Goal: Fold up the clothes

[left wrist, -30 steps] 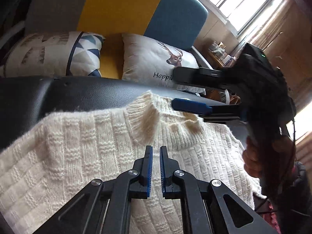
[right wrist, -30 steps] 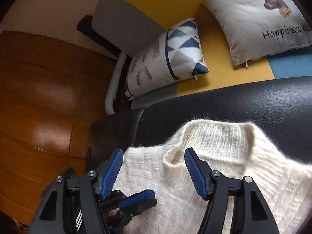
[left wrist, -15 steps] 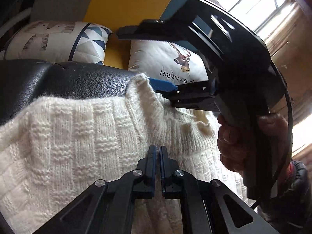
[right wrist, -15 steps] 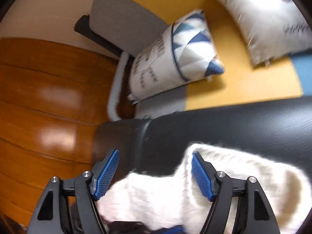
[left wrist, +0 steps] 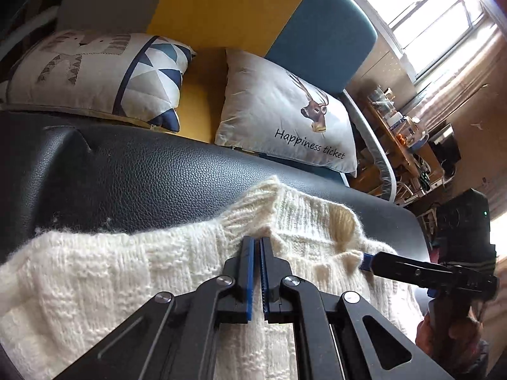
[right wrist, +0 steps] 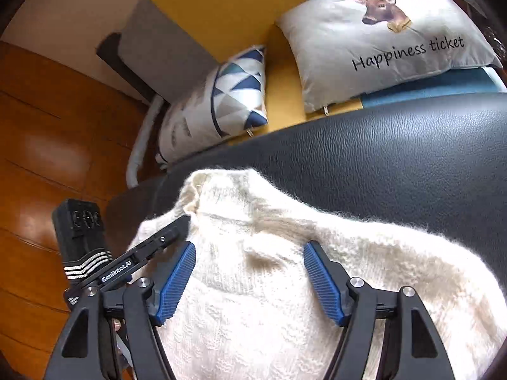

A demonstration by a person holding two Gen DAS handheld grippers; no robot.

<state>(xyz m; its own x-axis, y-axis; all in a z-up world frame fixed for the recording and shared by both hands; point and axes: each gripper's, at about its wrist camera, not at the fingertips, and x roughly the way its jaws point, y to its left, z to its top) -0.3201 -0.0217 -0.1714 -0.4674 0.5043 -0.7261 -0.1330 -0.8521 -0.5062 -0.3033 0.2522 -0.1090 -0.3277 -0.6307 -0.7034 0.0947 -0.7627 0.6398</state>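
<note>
Half a second on, the right gripper (right wrist: 248, 280) has dropped, jaws apart, over the cream chunky-knit sweater (left wrist: 126, 285) on the black leatherette bench (left wrist: 142, 183), while the left gripper (left wrist: 256, 247), pressed together at the neckline, may snag loose yarn.

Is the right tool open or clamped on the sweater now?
Open. In the right wrist view, the right tool has its blue pads spread wide over the cream sweater, with knit visible between them, not pinched.
</note>
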